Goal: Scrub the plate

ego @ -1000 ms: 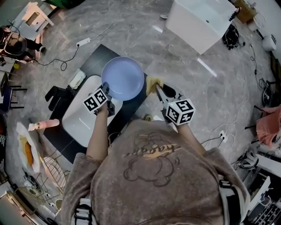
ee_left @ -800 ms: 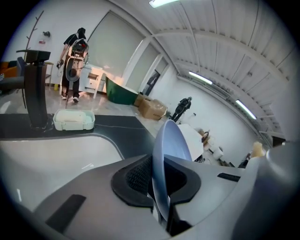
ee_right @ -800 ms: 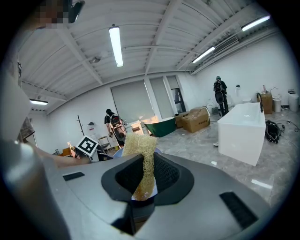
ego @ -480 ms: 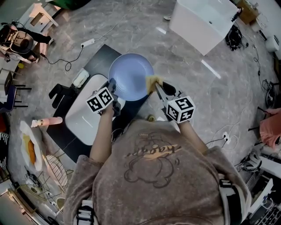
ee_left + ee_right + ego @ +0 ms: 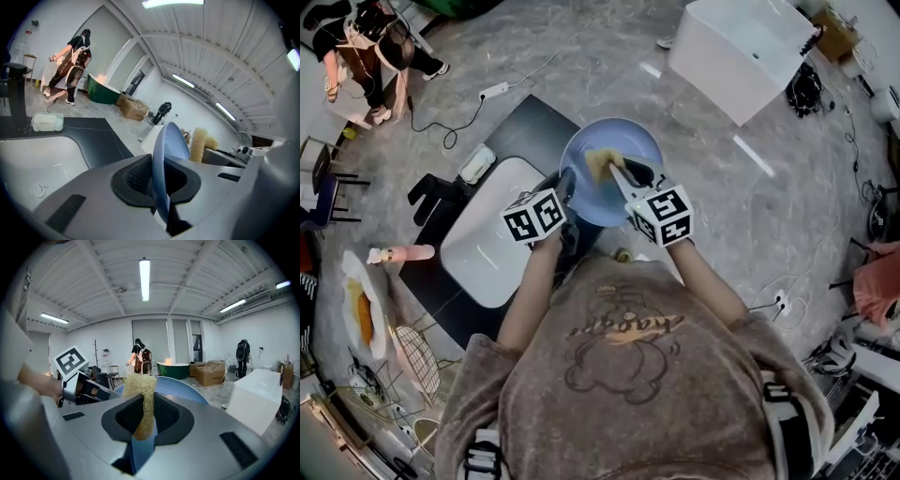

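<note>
The left tool (image 5: pixel 159 183) is clenched on the rim of a blue plate (image 5: pixel 630 141), a pad on each face of the edge. The plate is lifted clear and tilted, held at the far edge of the dark counter (image 5: pixel 525 136), partly over the marble floor (image 5: pixel 694 187). The right tool (image 5: pixel 144 425) grasps a straw-coloured scrubber (image 5: pixel 139 387). Its frayed end pokes out past the jaws and rests against the plate's inner face, near the side the left tool holds. Both tools sit close together in front of the person's chest, their marker cubes almost side by side.

A white sink (image 5: pixel 483 248) is set into the counter below and to the left of the plate. A small white tray (image 5: pixel 476 165) lies just beyond the sink, and a pink bottle (image 5: pixel 401 254) lies on its side to its left. Farther out on the floor are a power strip (image 5: pixel 495 90) with its cable and a big white box (image 5: pixel 741 47) — and, well apart at the top left, a second person (image 5: pixel 366 47) stands.
</note>
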### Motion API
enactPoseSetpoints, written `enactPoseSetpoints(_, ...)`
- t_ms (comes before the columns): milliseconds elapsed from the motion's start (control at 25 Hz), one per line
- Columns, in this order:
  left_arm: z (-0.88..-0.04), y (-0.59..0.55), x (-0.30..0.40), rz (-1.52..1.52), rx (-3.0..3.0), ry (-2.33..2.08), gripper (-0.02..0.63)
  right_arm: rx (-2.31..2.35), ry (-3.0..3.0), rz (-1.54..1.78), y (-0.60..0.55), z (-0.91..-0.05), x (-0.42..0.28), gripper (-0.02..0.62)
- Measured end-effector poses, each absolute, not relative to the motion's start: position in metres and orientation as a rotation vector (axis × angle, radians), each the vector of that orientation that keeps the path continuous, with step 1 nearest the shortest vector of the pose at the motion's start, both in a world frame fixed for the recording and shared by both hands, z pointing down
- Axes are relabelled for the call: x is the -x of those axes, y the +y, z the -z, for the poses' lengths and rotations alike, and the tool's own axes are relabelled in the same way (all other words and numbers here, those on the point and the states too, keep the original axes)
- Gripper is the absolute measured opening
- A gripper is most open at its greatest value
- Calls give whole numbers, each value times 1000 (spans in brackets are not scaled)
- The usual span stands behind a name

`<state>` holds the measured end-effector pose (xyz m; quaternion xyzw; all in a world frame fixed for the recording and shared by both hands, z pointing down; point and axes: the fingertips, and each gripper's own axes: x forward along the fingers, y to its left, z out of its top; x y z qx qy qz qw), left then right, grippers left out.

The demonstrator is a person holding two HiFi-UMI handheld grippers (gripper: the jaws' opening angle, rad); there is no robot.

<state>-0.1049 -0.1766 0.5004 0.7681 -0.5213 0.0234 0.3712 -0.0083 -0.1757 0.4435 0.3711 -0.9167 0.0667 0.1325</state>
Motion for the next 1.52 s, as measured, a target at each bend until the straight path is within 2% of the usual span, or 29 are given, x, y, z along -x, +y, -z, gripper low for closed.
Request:
enactPoseSetpoints(760,-477,-172,70,-73,-2055,-1242,43,-1029,-2508,147,-201,-439,42,48)
enactPoseSetpoints(1520,-479,-179,76,7,-1985,-1203,46,-1121,-2315,332,-257,-440,7,48)
